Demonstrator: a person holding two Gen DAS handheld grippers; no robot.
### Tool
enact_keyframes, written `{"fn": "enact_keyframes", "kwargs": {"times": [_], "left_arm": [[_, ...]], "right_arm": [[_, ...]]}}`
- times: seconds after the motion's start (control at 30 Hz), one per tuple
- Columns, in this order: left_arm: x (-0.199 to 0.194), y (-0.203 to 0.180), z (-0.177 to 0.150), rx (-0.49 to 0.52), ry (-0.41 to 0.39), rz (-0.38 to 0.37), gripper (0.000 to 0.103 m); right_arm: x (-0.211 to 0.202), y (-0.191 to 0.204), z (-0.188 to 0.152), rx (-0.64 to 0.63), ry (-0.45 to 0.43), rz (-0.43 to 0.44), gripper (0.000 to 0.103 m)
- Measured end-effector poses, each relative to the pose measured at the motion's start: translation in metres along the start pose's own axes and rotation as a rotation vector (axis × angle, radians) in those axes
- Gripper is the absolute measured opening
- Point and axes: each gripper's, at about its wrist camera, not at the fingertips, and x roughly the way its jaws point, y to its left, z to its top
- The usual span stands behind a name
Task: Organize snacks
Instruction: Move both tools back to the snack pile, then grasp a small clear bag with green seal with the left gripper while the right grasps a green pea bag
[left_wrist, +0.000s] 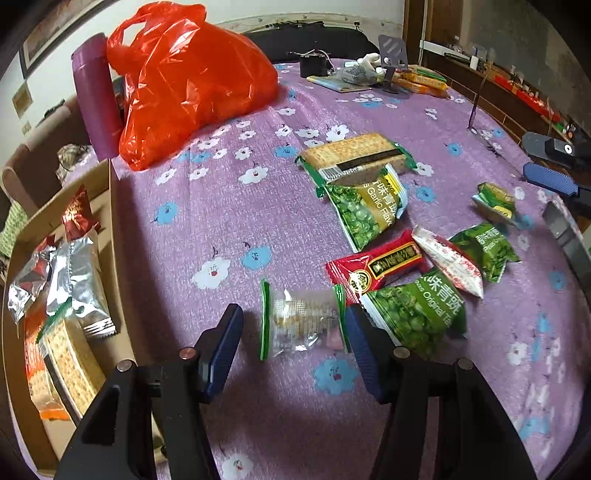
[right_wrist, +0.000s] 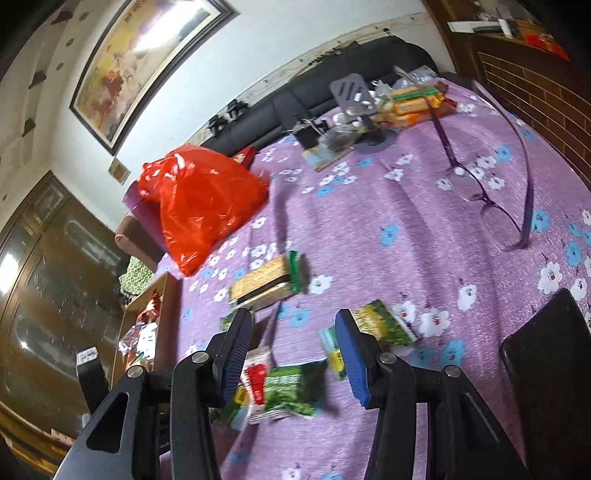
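A clear snack packet (left_wrist: 303, 322) is lying on the purple-clothed desk (left_wrist: 258, 206) between the left gripper's (left_wrist: 295, 339) parted fingers, untouched. Beside it green pea bags (left_wrist: 417, 314) are overlapping. The cardboard box (left_wrist: 114, 258) is sitting at the desk's left edge. The right gripper's (right_wrist: 293, 350) fingers are hanging apart above scattered packets (right_wrist: 288, 387).

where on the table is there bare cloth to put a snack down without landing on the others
Bare cloth lies between the red bag, the box and the cracker pack. Another bare patch lies beyond the crackers, short of the clutter at the far edge. It is crowded around the green pea packets beside the left gripper.
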Motion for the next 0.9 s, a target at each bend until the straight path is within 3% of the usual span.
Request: {"fn": "enact_keyframes", "kwargs": {"times": [0.07, 0.37, 0.43, 0.67, 0.9], "left_arm": [[0.0, 0.001, 0.0, -0.016, -0.003, -0.037, 0.041], [-0.005, 0.008, 0.005, -0.057, -0.056, -0.044, 0.033], [-0.005, 0.011, 0.009, -0.069, -0.062, -0.055, 0.027], [0.0, 0.014, 0.013, -0.08, -0.073, -0.086, 0.026], [0.007, 0.011, 0.01, -0.056, -0.064, -0.088, 0.026]], "right_arm": [[0.002, -0.007, 0.001, 0.01, 0.001, -0.023, 0.051], [0.026, -0.027, -0.001, 0.026, 0.047, -0.126, 0.058], [0.03, -0.026, -0.002, 0.007, 0.058, -0.15, 0.061], [0.046, -0.01, -0.013, -0.119, 0.096, -0.228, 0.067], [0.047, 0.005, -0.02, -0.222, 0.082, -0.283, 0.05]]}}
